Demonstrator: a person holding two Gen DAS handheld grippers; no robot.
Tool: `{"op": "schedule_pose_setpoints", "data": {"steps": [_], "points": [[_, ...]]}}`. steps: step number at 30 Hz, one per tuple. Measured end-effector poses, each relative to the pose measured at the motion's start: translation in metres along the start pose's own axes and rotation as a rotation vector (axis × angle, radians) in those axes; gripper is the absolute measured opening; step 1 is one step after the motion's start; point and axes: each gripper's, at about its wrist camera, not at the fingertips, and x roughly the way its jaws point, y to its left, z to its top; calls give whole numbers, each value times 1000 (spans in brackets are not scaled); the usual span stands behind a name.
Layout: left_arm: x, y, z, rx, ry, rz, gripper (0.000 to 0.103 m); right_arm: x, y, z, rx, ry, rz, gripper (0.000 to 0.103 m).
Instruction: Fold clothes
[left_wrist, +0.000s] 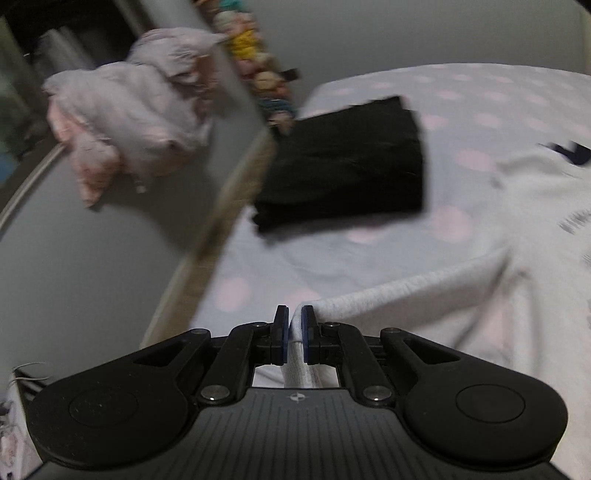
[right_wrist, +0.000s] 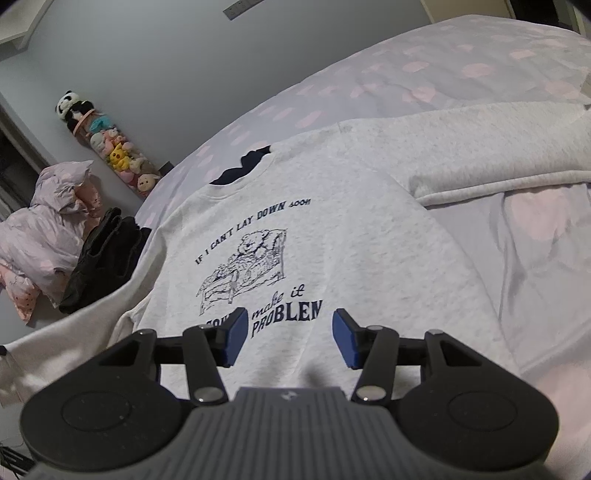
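— What do we see on the left?

— A crumpled pink duvet by the wall, then our folded black garment at the bed's edge. Our left tongs are clenched on a sleeve of the grey sweatshirt, lifting it off the spotted sheet.

— And the sweatshirt itself?

— It lies spread face up on the bed, print showing, its other sleeve stretched to the right.

— Our right tongs?

— Released, jaws apart above the sweatshirt's printed front, with nothing between them.
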Motion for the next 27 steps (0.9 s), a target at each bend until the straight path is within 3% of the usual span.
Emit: {"op": "schedule_pose_setpoints", "data": {"steps": [2, 9, 16, 19, 24, 27], "points": [[27, 8, 15, -25, 6, 59, 8, 3, -2, 0, 8, -3, -21, 46], [139, 29, 42, -64, 95, 230, 8, 24, -6, 2, 27, 25, -54, 46], [218, 10, 30, -60, 174, 304, 8, 44, -12, 4, 43, 65, -105, 46], [223, 2, 21, -46, 171, 277, 12, 48, -12, 3, 41, 74, -119, 46], [181, -3, 10, -32, 86, 240, 25, 47, -12, 3, 37, 69, -121, 46], [139, -10, 1, -27, 69, 141, 26, 42, -11, 4, 41, 59, -115, 46]]}}
